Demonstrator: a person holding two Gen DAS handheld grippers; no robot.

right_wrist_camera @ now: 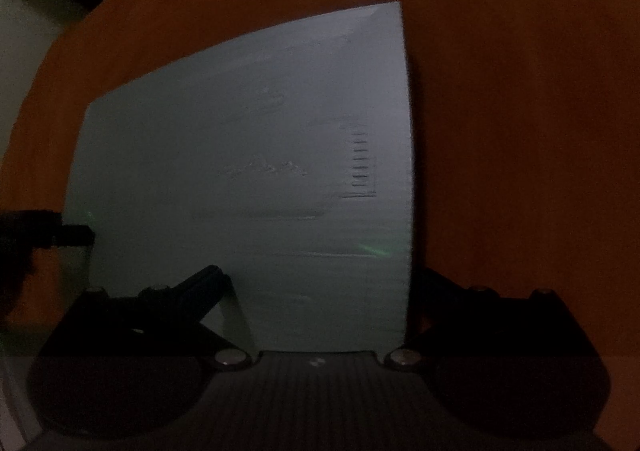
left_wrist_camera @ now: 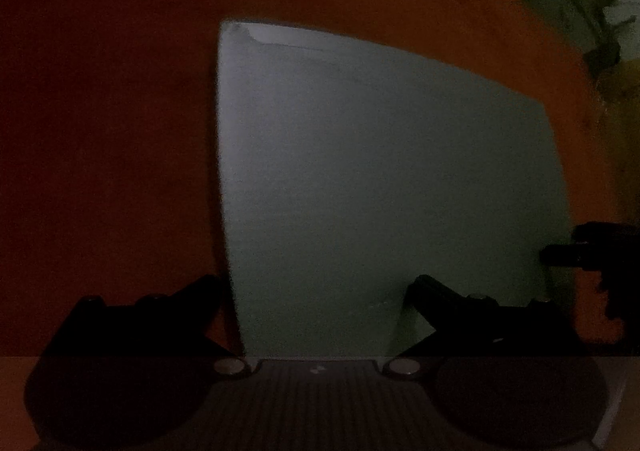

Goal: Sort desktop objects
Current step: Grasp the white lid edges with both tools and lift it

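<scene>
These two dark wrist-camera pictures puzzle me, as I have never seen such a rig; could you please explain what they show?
No robot arm is here: a person holds a two-finger gripper in each hand, each with a fisheye camera looking forward along its fingers. One picture comes from the left gripper, the other from the right gripper. The black wedges low in each picture are the gripper's own fingers. Both point at a pale flat sheet, perhaps paper or a thin booklet, lying on an orange table; faint print shows in the right view. The fingers stand spread on either side of the sheet's near edge. The light is too poor to tell whether anything is gripped.
</scene>
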